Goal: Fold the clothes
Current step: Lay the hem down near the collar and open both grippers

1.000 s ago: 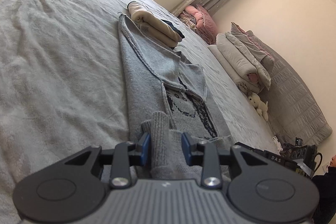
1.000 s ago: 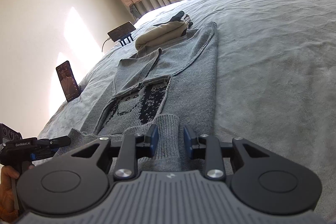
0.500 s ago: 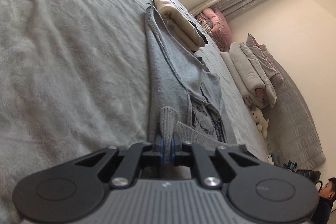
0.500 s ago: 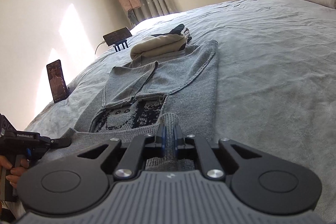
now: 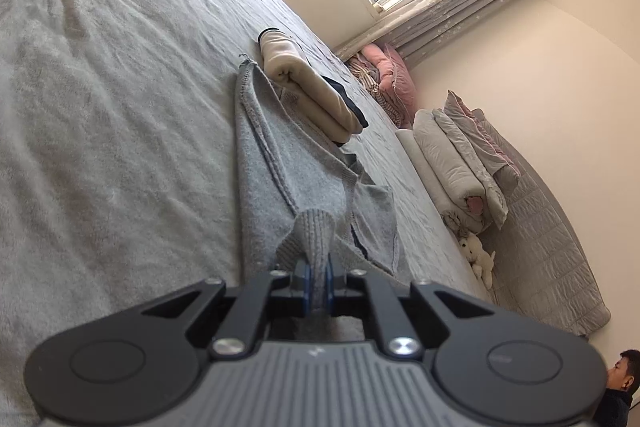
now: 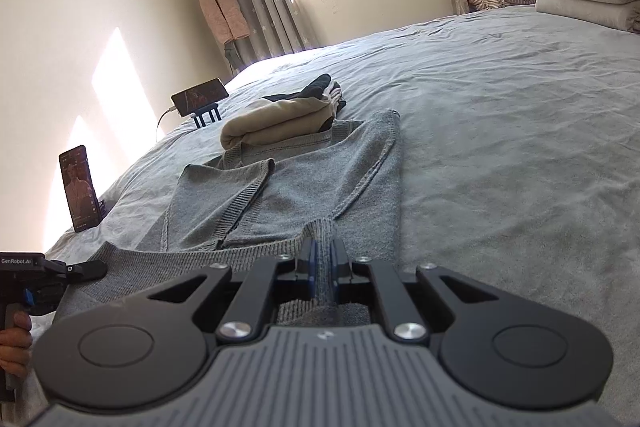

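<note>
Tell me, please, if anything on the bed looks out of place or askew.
One thing only: the folded beige garment lies on the collar end of the grey sweater, so that end cannot fold freely. Both the left gripper and the right gripper have their jaws shut on the ribbed hem. Nothing looks spilled or damaged.

I see a grey sweater [image 6: 320, 183] of soft matt knit, its hem ribbed and coarser where it bunches. My left gripper [image 5: 318, 285] and right gripper [image 6: 323, 275] look like matt black plastic with ridged grey housings, shiny metal screws and smooth blue pads. The bed cover [image 5: 112, 131] is a fuzzy, slightly rumpled grey cloth. The folded beige garment [image 6: 276, 123] looks smooth and soft. Both phone screens, the upright phone [image 6: 79, 189] too, are glossy.
</note>
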Motion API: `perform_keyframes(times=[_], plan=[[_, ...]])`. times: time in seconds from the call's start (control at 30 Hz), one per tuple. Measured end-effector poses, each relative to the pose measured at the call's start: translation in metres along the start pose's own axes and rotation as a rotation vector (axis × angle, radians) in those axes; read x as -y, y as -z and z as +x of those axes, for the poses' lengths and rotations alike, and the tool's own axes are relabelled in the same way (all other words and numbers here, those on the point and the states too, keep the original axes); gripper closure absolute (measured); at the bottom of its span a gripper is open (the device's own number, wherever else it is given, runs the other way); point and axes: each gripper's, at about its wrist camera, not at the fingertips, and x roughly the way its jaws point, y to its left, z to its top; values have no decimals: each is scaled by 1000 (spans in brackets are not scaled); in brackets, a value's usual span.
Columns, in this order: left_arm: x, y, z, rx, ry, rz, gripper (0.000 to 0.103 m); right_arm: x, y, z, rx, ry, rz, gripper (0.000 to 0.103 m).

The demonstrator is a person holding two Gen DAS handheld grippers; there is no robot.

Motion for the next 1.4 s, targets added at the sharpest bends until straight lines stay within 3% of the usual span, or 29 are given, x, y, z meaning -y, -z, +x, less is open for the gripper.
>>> perform_keyframes(times=[0.43, 0.57, 0.63, 0.7, 0.8, 0.9, 1.07, 1.13, 1.3, 1.4], plan=[[-11, -13, 31, 7, -50, -5, 95, 12, -10, 38, -17, 48, 45, 95], [-5, -12, 29, 13, -68, 37, 92, 16, -7, 39, -33, 50, 58, 92], [1, -14, 21, 43, -87, 55, 83, 17, -9, 33, -29, 45, 67, 85], [12, -16, 9, 108, -121, 97, 73, 13, -11, 26, -11, 58, 52, 85], [31, -16, -1, 156, -103, 174, 73, 3, -14, 18, 24, 53, 24, 85], [49, -8, 6, 131, -102, 264, 73, -16, -13, 19, 32, 36, -35, 85], [52, 13, 35, 71, -192, 395, 73, -39, 1, 37, -13, 36, -136, 85], [42, 16, 39, 62, -197, 393, 78, -31, 6, 42, -28, 33, -113, 84], [21, 10, 27, 86, -139, 267, 81, -6, 4, 39, -19, 10, 20, 87], [29, 12, 20, 96, -152, 290, 81, -5, 2, 31, -3, 23, 32, 84]])
